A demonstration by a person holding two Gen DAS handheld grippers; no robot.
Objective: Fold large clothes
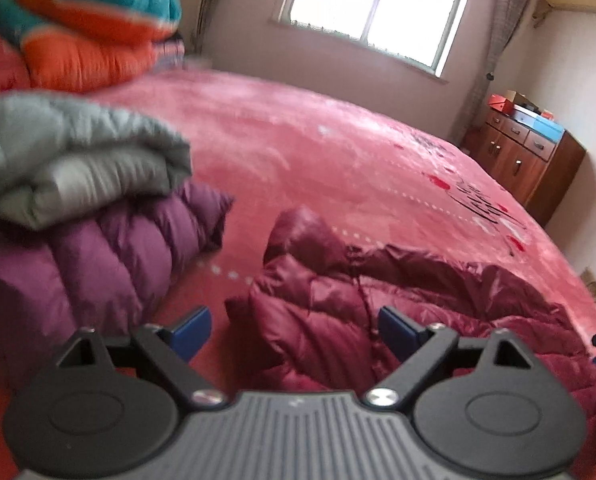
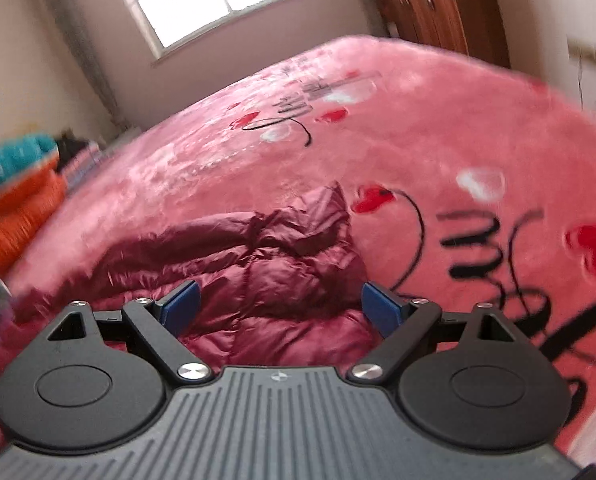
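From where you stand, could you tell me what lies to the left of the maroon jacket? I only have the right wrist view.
Observer: A folded purple jacket lies there on the bed, apart from the maroon jacket.
Operator: Thank you. Is anything on top of it?
Observer: Yes, a folded grey garment rests on it.
Operator: And is the left gripper holding anything?
Observer: No, the left gripper is open above the maroon jacket's near edge, with nothing between its blue pads.
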